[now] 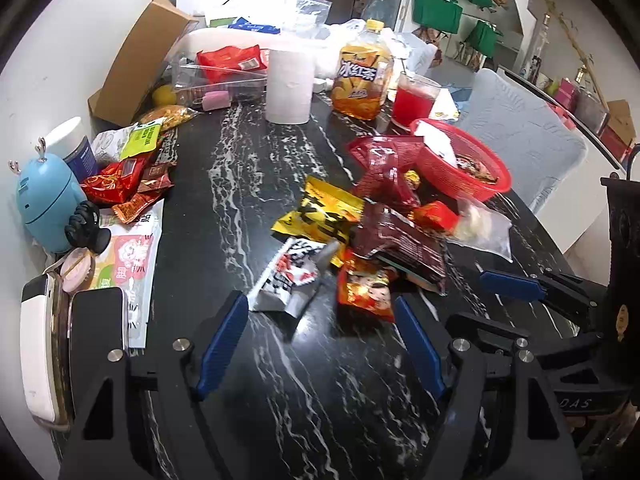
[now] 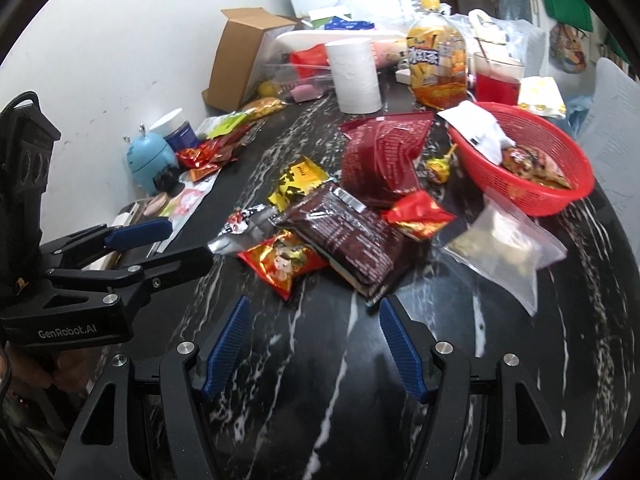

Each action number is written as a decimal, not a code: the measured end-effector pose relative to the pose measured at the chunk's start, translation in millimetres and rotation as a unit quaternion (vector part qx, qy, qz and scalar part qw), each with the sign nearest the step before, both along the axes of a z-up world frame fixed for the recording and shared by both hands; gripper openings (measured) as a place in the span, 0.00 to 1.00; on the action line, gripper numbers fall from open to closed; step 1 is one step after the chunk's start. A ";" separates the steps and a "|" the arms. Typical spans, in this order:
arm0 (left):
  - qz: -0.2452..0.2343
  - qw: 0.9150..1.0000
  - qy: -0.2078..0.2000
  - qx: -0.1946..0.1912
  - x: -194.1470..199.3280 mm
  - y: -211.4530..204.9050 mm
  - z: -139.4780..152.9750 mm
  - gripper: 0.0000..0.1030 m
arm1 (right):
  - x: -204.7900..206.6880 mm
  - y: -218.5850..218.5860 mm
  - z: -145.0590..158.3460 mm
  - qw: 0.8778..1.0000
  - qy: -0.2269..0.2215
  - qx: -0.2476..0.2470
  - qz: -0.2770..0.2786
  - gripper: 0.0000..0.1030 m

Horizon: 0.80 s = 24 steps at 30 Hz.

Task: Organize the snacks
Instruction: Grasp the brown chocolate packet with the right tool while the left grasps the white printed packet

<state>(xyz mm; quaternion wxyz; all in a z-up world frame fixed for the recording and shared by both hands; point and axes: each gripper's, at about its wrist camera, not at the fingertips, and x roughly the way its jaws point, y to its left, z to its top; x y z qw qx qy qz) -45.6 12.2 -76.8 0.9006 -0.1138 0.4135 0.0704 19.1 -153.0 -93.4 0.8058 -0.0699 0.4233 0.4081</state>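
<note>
Black marble table [image 1: 224,184], cluttered. Your red basket [image 2: 532,196] holds only a couple of items; most snacks lie loose just beside it in a pile [image 2: 340,232], and more sit well apart from it by the wall [image 1: 128,176]. Sorting looks barely begun. Your left gripper [image 1: 320,344] and right gripper [image 2: 312,340] both hang spread, empty, touching nothing, on the near side of that pile from the basket.

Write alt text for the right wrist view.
The open right gripper hovers empty above a black marble table, facing a pile of snack packets. A red basket sits to the right, and the open left gripper enters from the left.
</note>
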 end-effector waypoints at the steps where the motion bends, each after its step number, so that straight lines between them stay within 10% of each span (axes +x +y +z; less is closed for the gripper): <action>1: 0.001 1.000 0.001 -0.001 1.9 2.3 -1.3 0.73 | 1.6 1.7 -0.4 1.000 0.000 -0.001 0.001 0.66; 24: 0.009 0.997 0.077 -0.021 58.9 42.2 -49.9 0.73 | 70.8 45.6 -25.0 0.997 -0.031 -0.055 0.032 0.70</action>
